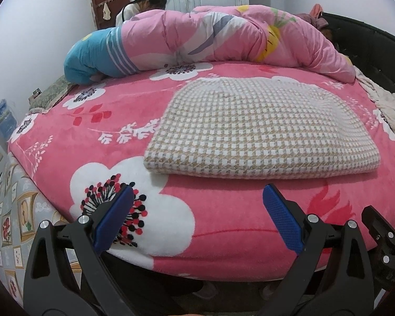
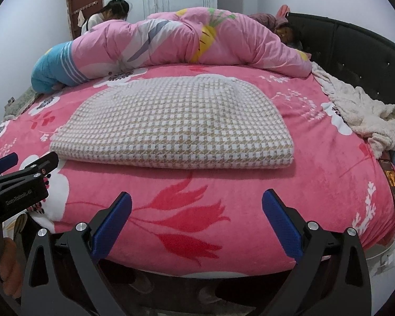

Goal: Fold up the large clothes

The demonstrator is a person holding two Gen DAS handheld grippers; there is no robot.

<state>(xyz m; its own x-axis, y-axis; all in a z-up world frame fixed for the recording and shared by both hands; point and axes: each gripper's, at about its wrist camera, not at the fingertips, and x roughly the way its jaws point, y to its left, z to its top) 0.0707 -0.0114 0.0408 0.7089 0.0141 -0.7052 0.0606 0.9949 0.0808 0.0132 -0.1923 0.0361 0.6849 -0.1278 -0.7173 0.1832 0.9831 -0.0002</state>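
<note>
The cloth [image 1: 260, 129] lies on the bed [image 1: 205, 239], near the front edge and a bit toward the middle. It looks folded already: it is a thick, flat pad with more than one layer showing along its front edge. The front corners are rounded and the far side is softly curved. It seems the folding is mostly done, or all done. Whether one more fold is wanted cannot be told from here.

The cloth is woven in small tan and white checks and looks thick and a little bumpy. The bed cover is fuzzy pink plush with big white flowers and red leaves. Behind the cloth sits a puffy pink quilt [image 1: 223, 39], bunched in a long heap. A shaggy white blanket [image 2: 360, 110] lies crumpled at the right side of the bed.

The left gripper [image 1: 198, 217] hangs at the front edge of the bed, jaws wide apart and holding nothing. The right gripper [image 2: 197, 221] does the same, jaws wide apart and empty. Neither one touches the cloth. Their blue pads [image 2: 113, 223] look rough and grippy.
</note>
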